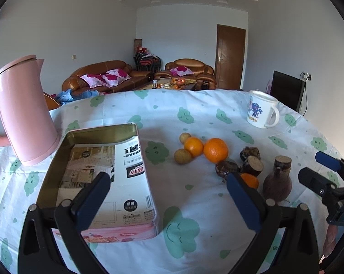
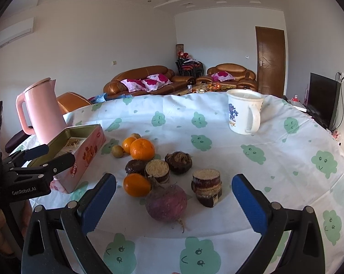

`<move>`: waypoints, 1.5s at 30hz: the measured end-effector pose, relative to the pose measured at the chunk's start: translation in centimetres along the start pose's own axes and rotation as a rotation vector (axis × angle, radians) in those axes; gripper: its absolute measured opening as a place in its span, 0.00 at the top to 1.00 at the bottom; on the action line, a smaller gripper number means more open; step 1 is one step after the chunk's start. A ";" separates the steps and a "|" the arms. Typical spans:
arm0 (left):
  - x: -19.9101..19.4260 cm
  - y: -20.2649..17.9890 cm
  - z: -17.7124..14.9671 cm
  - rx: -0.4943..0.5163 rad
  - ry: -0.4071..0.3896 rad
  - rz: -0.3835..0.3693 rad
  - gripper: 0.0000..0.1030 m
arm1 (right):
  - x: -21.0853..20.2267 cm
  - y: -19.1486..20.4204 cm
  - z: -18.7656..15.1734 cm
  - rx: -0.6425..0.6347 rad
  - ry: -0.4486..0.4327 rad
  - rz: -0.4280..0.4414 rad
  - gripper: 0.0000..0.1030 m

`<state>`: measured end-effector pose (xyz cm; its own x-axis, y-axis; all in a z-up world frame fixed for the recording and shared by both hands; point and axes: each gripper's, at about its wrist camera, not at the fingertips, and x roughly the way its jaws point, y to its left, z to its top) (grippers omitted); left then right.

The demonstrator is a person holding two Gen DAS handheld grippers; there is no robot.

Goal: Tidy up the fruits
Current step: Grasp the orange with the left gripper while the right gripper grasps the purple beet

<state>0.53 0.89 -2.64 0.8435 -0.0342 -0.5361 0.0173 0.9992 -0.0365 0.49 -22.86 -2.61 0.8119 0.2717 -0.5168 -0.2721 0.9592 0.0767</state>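
Both of your hand-held grippers, left [image 1: 169,203] and right [image 2: 174,202], gape wide and empty above the counter [image 2: 286,159], with the oranges [image 2: 141,148] mid-frame and the open tin [image 1: 98,171] at lower left of the left view.

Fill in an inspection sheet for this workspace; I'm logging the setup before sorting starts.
Surface: tablecloth with green cloud print, over a table.
Job's things: three oranges, two small brownish-yellow fruits, dark tubers, cut stalk pieces and a purple root, all loose; open tin holds only printed paper.
Clutter: pink kettle, white mug.
Grippers: left hand-held gripper open, empty; right hand-held gripper open, empty.
Cables: one by the TV.
Surroundings: sofas, door.
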 end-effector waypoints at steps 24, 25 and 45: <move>1.0 -1.1 -0.8 -0.006 0.061 -0.081 0.00 | 4.2 0.8 -2.2 -0.016 0.200 0.037 0.40; 1.1 -1.3 -0.8 -0.008 0.066 -0.091 0.00 | 4.5 0.6 -2.2 -0.010 0.218 0.045 0.41; 6.3 -7.4 0.7 0.029 0.267 -0.318 0.38 | 3.1 -1.7 -2.2 0.117 0.142 -0.034 0.48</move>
<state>6.09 -6.73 -5.19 0.6249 -0.3419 -0.7018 0.2727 0.9380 -0.2142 2.27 -23.84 -6.22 0.7364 0.2332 -0.6351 -0.1769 0.9724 0.1519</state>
